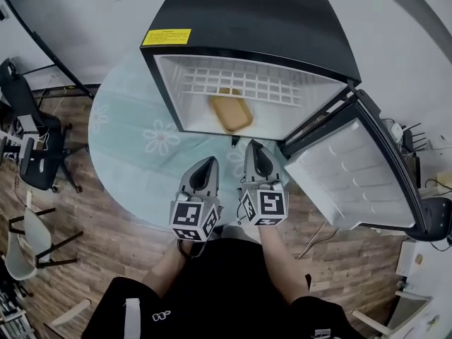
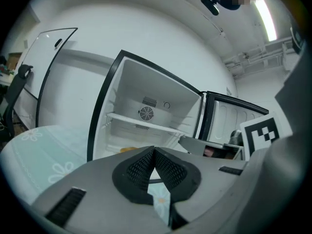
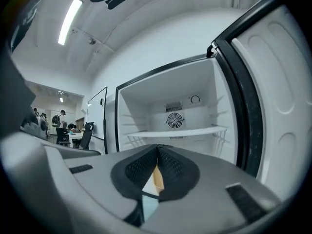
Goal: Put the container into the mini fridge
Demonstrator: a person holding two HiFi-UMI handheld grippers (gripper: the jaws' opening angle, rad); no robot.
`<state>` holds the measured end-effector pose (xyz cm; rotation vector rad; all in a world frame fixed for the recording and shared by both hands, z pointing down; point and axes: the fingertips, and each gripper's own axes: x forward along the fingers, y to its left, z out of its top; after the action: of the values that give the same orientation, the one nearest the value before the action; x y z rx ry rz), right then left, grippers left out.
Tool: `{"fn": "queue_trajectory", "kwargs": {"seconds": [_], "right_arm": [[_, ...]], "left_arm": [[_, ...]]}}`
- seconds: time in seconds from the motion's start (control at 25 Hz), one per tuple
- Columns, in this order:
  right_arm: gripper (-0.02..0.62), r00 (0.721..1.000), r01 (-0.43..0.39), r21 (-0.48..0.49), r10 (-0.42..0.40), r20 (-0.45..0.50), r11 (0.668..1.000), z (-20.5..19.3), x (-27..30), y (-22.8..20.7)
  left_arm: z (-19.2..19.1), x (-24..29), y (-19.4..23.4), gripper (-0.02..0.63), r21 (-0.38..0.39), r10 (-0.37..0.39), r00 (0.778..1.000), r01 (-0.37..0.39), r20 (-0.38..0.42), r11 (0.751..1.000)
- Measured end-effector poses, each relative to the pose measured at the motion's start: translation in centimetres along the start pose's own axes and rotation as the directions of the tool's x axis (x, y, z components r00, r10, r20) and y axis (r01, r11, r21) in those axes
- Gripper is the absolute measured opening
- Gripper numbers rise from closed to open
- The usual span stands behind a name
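The black mini fridge (image 1: 247, 20) stands on a round glass table (image 1: 131, 143) with its door (image 1: 353, 179) swung wide to the right. A tan container (image 1: 231, 113) lies on the fridge's floor, under the white wire shelf (image 1: 240, 83). Both grippers hover side by side just in front of the opening, apart from the container. My left gripper (image 1: 209, 162) is shut with nothing in it; its pads (image 2: 141, 167) meet. My right gripper (image 1: 256, 147) is shut and empty too, and a sliver of the container (image 3: 157, 178) shows below its pads (image 3: 173, 167).
The open door (image 3: 278, 96) stands close on the right of my right gripper. Chairs (image 1: 32, 143) and a wooden floor lie left of the table. A whiteboard (image 2: 53, 67) leans on the wall left of the fridge. Cables and small devices (image 1: 406, 136) sit at the right.
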<state>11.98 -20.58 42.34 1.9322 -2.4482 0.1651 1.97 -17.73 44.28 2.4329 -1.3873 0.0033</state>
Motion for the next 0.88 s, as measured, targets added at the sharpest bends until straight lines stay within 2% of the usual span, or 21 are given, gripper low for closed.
{"fn": "queue_trajectory", "kwargs": {"seconds": [0.12, 0.24, 0.52, 0.88], "right_arm": [[-0.003, 1.0, 0.018, 0.001, -0.018, 0.002, 1.0, 0.8, -1.4, -0.4], [-0.003, 1.0, 0.019, 0.016, -0.019, 0.006, 1.0, 1.5, -2.6, -0.4], [-0.005, 1.0, 0.015, 0.017, -0.015, 0.01, 1.0, 1.7, -3.8, -0.4], [-0.005, 1.0, 0.001, -0.033, -0.001, 0.013, 0.999, 1.9, -4.1, -0.2]], "left_arm": [[1.5, -0.2, 0.2, 0.003, 0.039, 0.069, 0.996, -0.071, 0.065, 0.997], [2.7, -0.5, 0.1, 0.003, 0.067, 0.096, 0.99, -0.103, 0.108, 0.992], [3.2, -0.5, -0.9, 0.003, 0.101, 0.084, 0.989, -0.096, 0.121, 0.99], [3.0, -0.1, -1.7, 0.003, 0.13, 0.078, 0.99, -0.093, 0.114, 0.987]]}}
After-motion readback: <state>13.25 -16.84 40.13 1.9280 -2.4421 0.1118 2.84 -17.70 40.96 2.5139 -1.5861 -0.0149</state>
